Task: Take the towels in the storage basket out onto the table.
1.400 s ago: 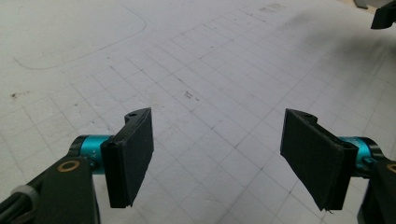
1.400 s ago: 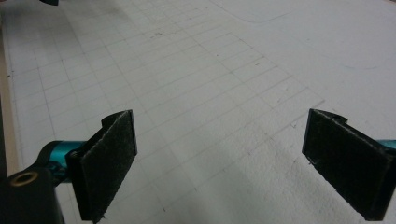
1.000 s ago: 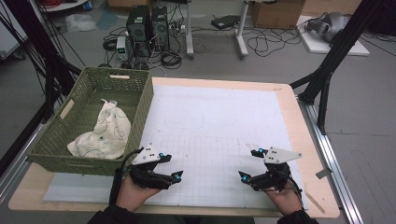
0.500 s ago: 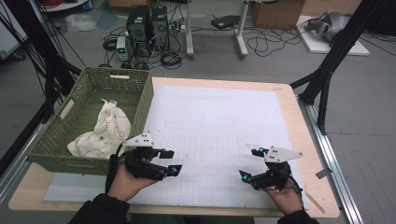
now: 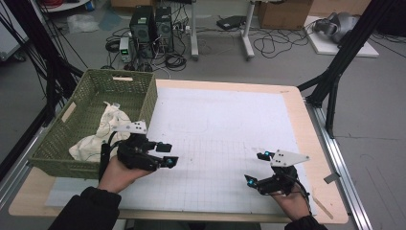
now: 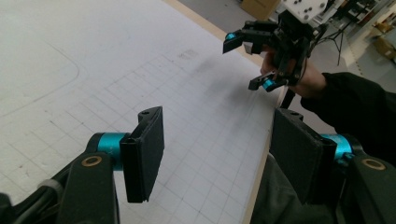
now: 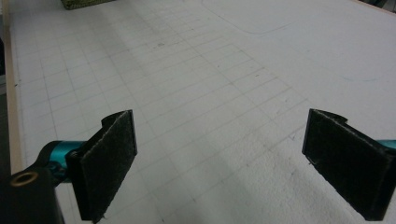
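Both grippers hold nothing: left gripper point(image 5: 168, 153) has been closing slightly, jaws apart; right gripper point(image 5: 255, 168) gapes. Cloth point(image 5: 103, 132) lies in the basket point(image 5: 76, 105) beside the left gripper, whose jaws may snag the wall.

- A grey floor point(image 5: 373, 120) lies around the wooden worktop point(image 5: 306, 124), which carries a white gridded mat point(image 5: 220, 124).
- Two black computer towers point(image 5: 152, 24) stand amid tangled cables point(image 5: 268, 45).
- A cardboard box point(image 5: 282, 13) sits behind.
- Black frame struts point(image 5: 342, 62) rise at the right.
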Tool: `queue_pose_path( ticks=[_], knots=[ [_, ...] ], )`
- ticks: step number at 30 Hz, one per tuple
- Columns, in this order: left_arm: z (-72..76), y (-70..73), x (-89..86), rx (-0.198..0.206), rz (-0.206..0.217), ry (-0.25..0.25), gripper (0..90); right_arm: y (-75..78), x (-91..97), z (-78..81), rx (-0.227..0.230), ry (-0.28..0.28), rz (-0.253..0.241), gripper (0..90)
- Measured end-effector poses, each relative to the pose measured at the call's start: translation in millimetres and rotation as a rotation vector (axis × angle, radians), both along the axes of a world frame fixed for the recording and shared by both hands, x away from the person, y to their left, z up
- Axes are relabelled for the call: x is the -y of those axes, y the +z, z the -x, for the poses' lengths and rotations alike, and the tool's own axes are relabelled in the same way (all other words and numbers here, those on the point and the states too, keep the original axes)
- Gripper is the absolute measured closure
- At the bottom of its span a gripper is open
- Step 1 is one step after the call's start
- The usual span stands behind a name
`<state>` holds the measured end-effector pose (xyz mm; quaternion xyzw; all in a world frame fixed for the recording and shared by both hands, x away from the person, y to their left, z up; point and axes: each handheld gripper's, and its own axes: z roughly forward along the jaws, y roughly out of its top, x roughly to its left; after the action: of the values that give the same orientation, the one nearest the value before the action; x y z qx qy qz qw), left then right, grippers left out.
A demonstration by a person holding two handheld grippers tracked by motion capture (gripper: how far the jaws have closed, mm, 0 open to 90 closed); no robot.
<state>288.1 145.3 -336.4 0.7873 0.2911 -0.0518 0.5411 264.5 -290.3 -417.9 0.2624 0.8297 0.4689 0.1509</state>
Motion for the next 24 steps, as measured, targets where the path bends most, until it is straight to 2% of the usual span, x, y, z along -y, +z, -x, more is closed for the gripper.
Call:
queue_pose_path(
  ticks=[7, 11, 13, 17, 21, 22, 24],
  knots=[
    [-14.6, 8.9, -11.6, -0.032, 0.026, 0.022, 36.2, -0.6, -0.7, -0.6, 0.0, 0.005, 0.005, 9.2],
    [-22.2, 14.0, -16.3, -0.056, 0.039, 0.01, 36.4, -0.7, -0.7, -0.7, -0.001, 0.005, 0.004, 9.2],
    [-26.4, 16.3, -19.3, -0.081, 0.048, -0.001, 35.9, -0.8, -0.5, -0.9, -0.001, 0.008, 0.006, 9.2],
    [-33.5, 20.8, -27.9, -0.108, 0.069, 0.002, 35.8, -1.1, -1.2, -1.2, -0.007, 0.008, 0.004, 9.2],
    [-37.8, 25.1, -37.1, -0.115, 0.089, 0.011, 36.1, -1.4, -1.8, -1.6, -0.007, 0.013, 0.01, 9.2],
    [-41.0, 29.1, -44.9, -0.113, 0.097, 0.013, 36.1, -1.6, -2.1, -1.7, -0.008, 0.013, 0.013, 9.2],
    [-43.7, 32.1, -51.3, -0.114, 0.09, 0.021, 36.4, -1.9, -2.3, -1.9, -0.01, 0.014, 0.015, 9.2]
  ],
)
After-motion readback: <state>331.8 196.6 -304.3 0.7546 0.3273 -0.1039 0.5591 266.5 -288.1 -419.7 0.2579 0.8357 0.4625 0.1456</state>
